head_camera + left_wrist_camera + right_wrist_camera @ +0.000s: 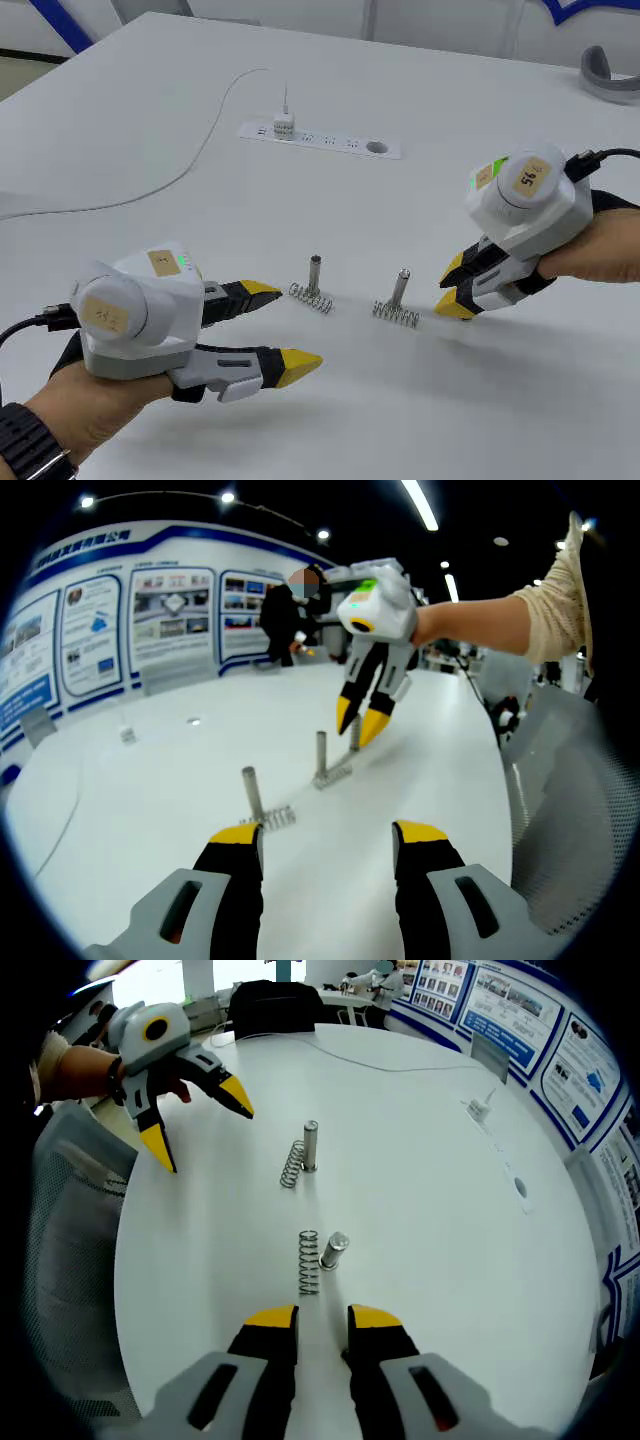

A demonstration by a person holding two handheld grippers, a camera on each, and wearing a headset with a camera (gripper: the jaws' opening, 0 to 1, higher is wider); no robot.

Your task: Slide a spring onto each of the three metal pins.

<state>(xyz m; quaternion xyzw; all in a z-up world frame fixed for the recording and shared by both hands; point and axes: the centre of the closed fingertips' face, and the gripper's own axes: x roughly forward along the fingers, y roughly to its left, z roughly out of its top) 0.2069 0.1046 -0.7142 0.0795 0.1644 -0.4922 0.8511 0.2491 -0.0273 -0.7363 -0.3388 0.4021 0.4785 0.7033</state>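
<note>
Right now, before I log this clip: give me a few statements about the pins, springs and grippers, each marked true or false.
1. The left gripper has its jaws wide open, holding nothing. True.
2. A spring is threaded on the left-side pin. False: the left-side spring lies on the table at that pin's base.
3. The right-side pin lies flat. False: it stands upright, with the right-side spring lying beside it.
4. A power strip lies beyond the pins. True.
5. The right gripper grips a spring. False: its jaws hold nothing.
</note>
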